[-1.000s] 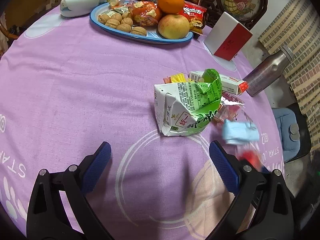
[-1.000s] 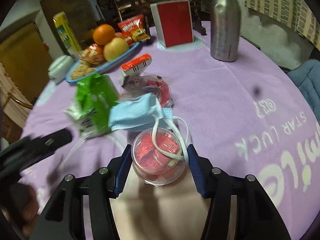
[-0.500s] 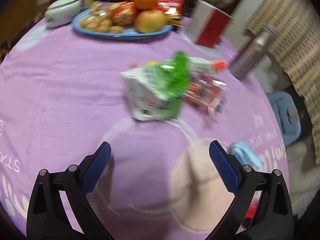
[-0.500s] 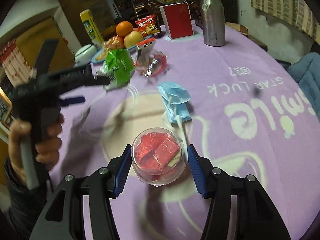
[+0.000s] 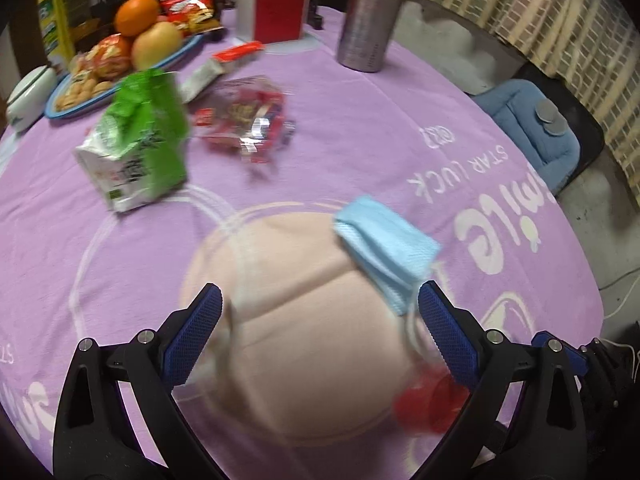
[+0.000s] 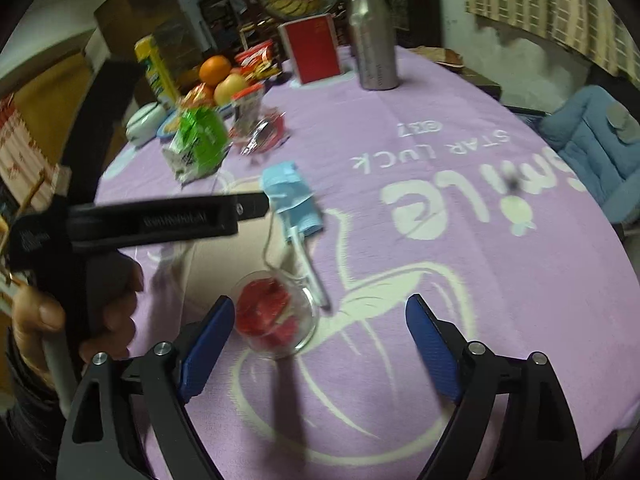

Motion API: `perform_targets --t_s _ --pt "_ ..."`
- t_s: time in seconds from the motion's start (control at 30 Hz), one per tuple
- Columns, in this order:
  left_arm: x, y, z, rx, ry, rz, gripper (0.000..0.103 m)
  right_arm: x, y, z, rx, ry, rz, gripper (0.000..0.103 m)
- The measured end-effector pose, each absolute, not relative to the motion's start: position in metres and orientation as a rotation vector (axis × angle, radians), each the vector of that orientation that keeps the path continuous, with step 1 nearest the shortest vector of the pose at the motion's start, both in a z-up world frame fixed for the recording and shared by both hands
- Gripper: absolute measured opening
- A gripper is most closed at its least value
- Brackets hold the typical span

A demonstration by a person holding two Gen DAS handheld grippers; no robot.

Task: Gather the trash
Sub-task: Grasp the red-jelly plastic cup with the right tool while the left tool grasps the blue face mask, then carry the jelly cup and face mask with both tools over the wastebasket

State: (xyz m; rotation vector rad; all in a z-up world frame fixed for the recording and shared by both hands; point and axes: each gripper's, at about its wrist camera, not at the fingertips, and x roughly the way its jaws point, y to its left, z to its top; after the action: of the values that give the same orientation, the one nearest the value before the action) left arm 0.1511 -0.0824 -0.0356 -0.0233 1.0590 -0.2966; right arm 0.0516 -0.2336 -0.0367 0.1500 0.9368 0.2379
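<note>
A crumpled blue face mask [image 5: 384, 248] lies on the purple tablecloth [image 5: 360, 128], just ahead of my left gripper [image 5: 320, 308], which is open and empty. Its ear loop trails toward a clear plastic cup of red scraps [image 6: 276, 312]. The cup sits on the cloth between the opening jaws of my right gripper [image 6: 320, 312], close to the left pad and apart from the right one. Farther back lie a green-and-white carton [image 5: 140, 140] and a shiny red wrapper [image 5: 244, 116]. In the right wrist view a hand [image 6: 100, 292] holds the left gripper [image 6: 258, 206] beside the mask [image 6: 292, 196].
At the back stand a blue plate of fruit and nuts [image 5: 68, 108], a steel bottle [image 5: 368, 12], a red-and-white box [image 5: 276, 4], a white lidded bowl [image 5: 28, 92] and a small red-and-white packet [image 5: 236, 52]. A blue-cushioned chair [image 5: 532, 128] stands past the table's right edge.
My right gripper's jaws have spread and let go of the cup, which now rests on the cloth. The left gripper has swung right, so the mask now lies just ahead of it.
</note>
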Motion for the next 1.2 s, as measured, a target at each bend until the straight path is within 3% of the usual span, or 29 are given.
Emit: perform_targets --t_s 0.17,0.2,0.27,0.33,0.4,0.43,0.7,0.93,1.03,1.13,1.2 --pt "0.157 -0.103 -0.049 -0.038 1.085 -0.319 0.095 0.046 -0.251 -0.032 0.205 0.914 0.202 0.086" --pt "0.158 -0.105 -0.051 -0.029 1.082 -0.308 0.09 0.046 -0.253 -0.032 0.212 0.91 0.199 0.086" --pt "0.157 -0.11 -0.053 0.011 1.051 -0.267 0.077 0.045 -0.254 -0.031 0.222 0.908 0.199 0.086" --pt "0.154 -0.111 -0.052 0.034 1.023 -0.283 0.042 0.044 -0.254 -0.031 0.227 0.903 0.199 0.086" --pt "0.154 -0.106 -0.049 -0.005 1.029 -0.32 0.02 0.043 -0.254 -0.03 0.226 0.902 0.201 0.086" --pt "0.153 -0.101 -0.045 -0.019 1.02 -0.308 0.017 0.042 -0.253 -0.03 0.225 0.902 0.201 0.086" --pt "0.146 -0.04 0.001 -0.132 0.887 -0.18 0.012 0.047 -0.233 -0.037 0.147 0.959 0.244 0.086" --pt "0.154 -0.018 0.001 -0.188 0.913 -0.172 0.012 0.063 -0.191 -0.054 0.053 1.025 0.276 0.086" --pt "0.16 -0.016 -0.009 -0.201 0.953 -0.184 0.012 0.071 -0.178 -0.062 0.022 1.045 0.25 0.078" --pt "0.162 -0.013 -0.016 -0.216 0.981 -0.185 0.012 0.07 -0.173 -0.06 -0.013 1.024 0.237 0.054" --pt "0.162 -0.013 -0.02 -0.219 0.997 -0.19 0.012 0.068 -0.181 -0.057 0.029 1.017 0.235 0.054"
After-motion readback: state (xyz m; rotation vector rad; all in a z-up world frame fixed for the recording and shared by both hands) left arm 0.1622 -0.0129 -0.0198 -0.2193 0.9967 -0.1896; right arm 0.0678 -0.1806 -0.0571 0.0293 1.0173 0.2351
